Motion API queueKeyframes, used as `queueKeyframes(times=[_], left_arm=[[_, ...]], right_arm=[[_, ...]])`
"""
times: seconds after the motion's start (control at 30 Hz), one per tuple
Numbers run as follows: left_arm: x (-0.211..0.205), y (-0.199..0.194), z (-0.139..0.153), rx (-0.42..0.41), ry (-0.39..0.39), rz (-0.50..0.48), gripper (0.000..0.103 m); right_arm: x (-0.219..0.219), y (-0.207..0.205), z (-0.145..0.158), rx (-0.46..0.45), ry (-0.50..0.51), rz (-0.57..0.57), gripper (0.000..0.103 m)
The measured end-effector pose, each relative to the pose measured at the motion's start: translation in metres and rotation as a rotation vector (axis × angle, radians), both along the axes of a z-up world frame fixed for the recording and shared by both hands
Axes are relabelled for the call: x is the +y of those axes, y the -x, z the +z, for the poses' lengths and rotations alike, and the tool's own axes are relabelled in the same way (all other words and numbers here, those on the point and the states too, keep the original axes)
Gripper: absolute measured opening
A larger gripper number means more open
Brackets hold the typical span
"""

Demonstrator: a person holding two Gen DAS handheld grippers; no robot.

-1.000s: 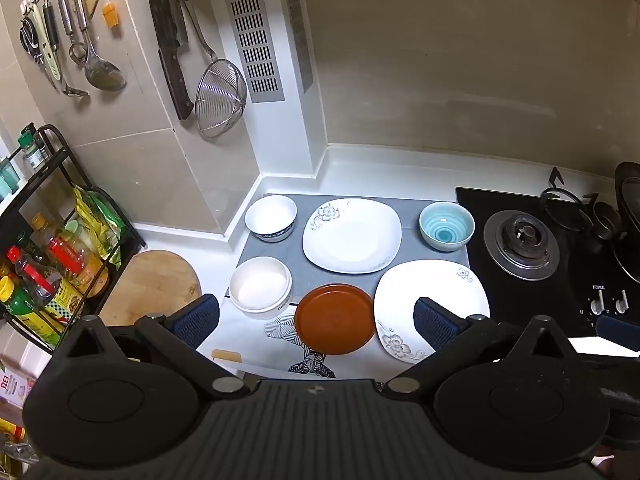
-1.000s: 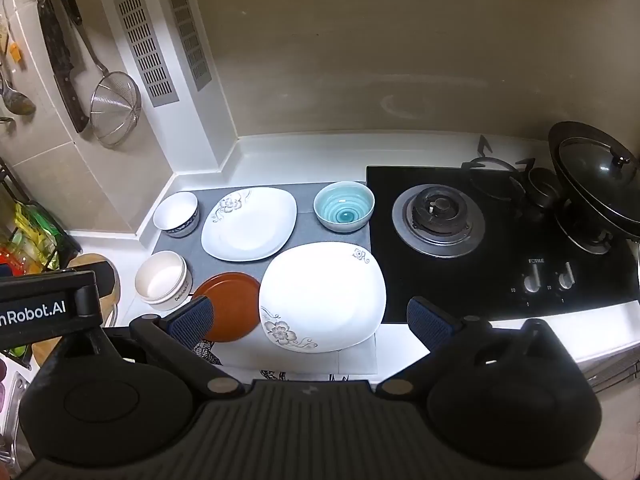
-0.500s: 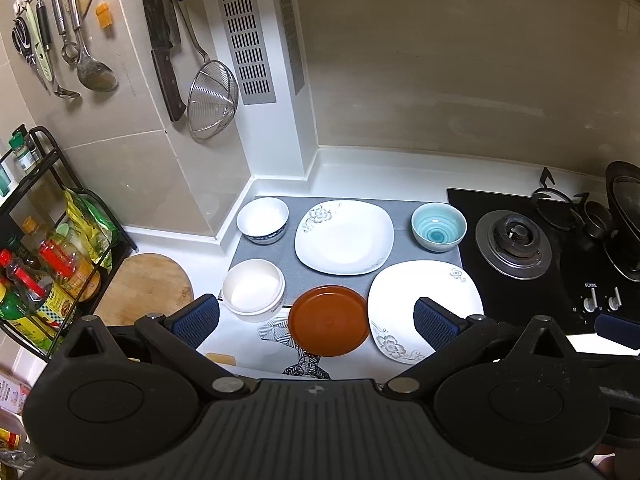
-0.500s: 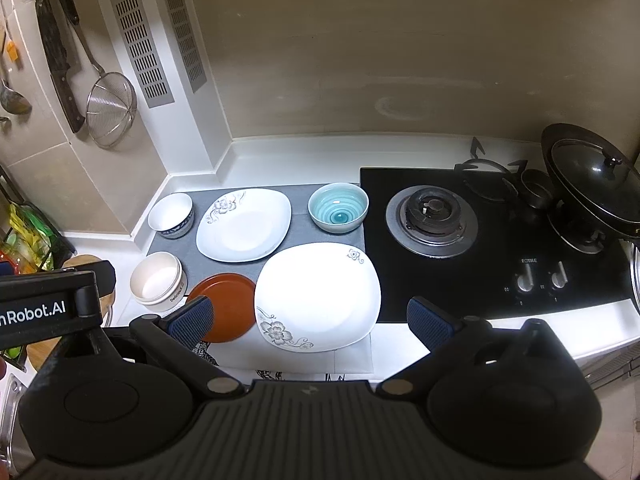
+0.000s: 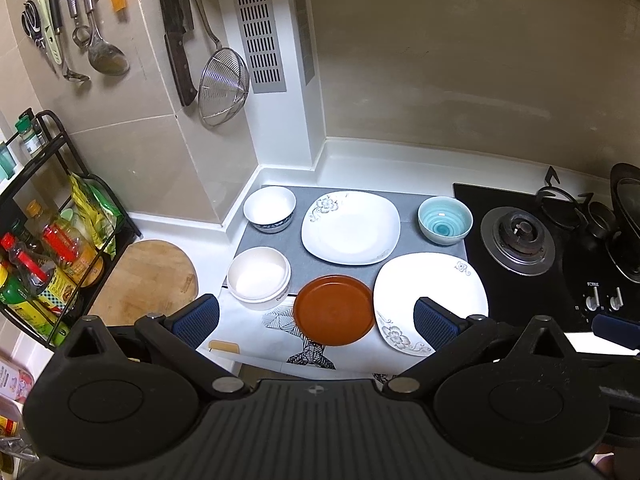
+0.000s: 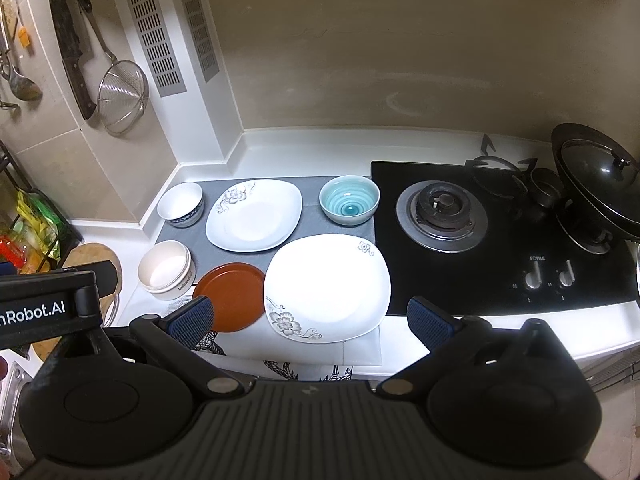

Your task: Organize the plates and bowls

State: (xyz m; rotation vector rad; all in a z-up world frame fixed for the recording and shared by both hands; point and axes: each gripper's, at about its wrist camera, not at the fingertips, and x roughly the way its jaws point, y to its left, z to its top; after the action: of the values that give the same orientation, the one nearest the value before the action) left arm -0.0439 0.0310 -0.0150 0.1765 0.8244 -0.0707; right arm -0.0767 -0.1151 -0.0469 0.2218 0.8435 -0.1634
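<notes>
On the counter lie two white square plates with flower prints, one at the back (image 5: 351, 227) (image 6: 254, 215) and one at the front (image 5: 431, 292) (image 6: 327, 286). A brown round plate (image 5: 334, 309) (image 6: 230, 295) sits left of the front one. A white bowl with a blue band (image 5: 269, 208) (image 6: 180, 203), a cream bowl (image 5: 259, 273) (image 6: 165, 269) and a teal bowl (image 5: 445, 219) (image 6: 349, 199) stand around them. My left gripper (image 5: 316, 320) and right gripper (image 6: 310, 320) are open and empty, held high above the front edge.
A black gas hob (image 6: 500, 232) with a lidded wok (image 6: 592, 176) is on the right. A round wooden board (image 5: 148, 276) and a rack of bottles (image 5: 44, 248) stand on the left. Utensils, a cleaver and a strainer (image 5: 222, 84) hang on the wall.
Both views have shifted slightly; the dishes sit a little lower and further left in frame. Nothing on the counter has moved and both grippers stay open.
</notes>
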Motion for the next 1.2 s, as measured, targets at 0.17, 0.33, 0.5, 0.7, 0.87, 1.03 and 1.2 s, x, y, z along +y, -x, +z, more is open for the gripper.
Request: queueKeyframes(times=[0.17, 0.33, 0.5, 0.7, 0.87, 1.03, 1.2], left_arm=[[0.003, -0.006, -0.005, 0.009, -0.005, 0.002, 0.103], [0.006, -0.022, -0.014, 0.048, 0.005, 0.001, 0.103], [0.008, -0.047, -0.030, 0.084, 0.018, -0.028, 0.103], [0.033, -0.094, -0.093, 0.181, 0.171, -0.138, 0.096], [0.037, -0.132, -0.173, 0.357, 0.289, -0.233, 0.093], [0.030, -0.182, -0.264, 0.681, 0.499, -0.200, 0.063], [0.015, -0.210, -0.315, 0.745, 0.550, -0.078, 0.063]], right_arm=[[0.000, -0.007, -0.005, 0.028, -0.008, 0.002, 0.103], [0.002, -0.022, -0.014, 0.045, -0.020, 0.003, 0.103], [0.001, -0.044, -0.029, 0.051, -0.033, 0.015, 0.103], [-0.012, -0.076, -0.081, 0.059, 0.036, 0.034, 0.103], [-0.058, -0.095, -0.141, 0.036, -0.046, 0.010, 0.103], [-0.106, -0.105, -0.192, 0.022, -0.206, -0.020, 0.103], [-0.158, -0.115, -0.226, 0.013, -0.490, -0.039, 0.103]])
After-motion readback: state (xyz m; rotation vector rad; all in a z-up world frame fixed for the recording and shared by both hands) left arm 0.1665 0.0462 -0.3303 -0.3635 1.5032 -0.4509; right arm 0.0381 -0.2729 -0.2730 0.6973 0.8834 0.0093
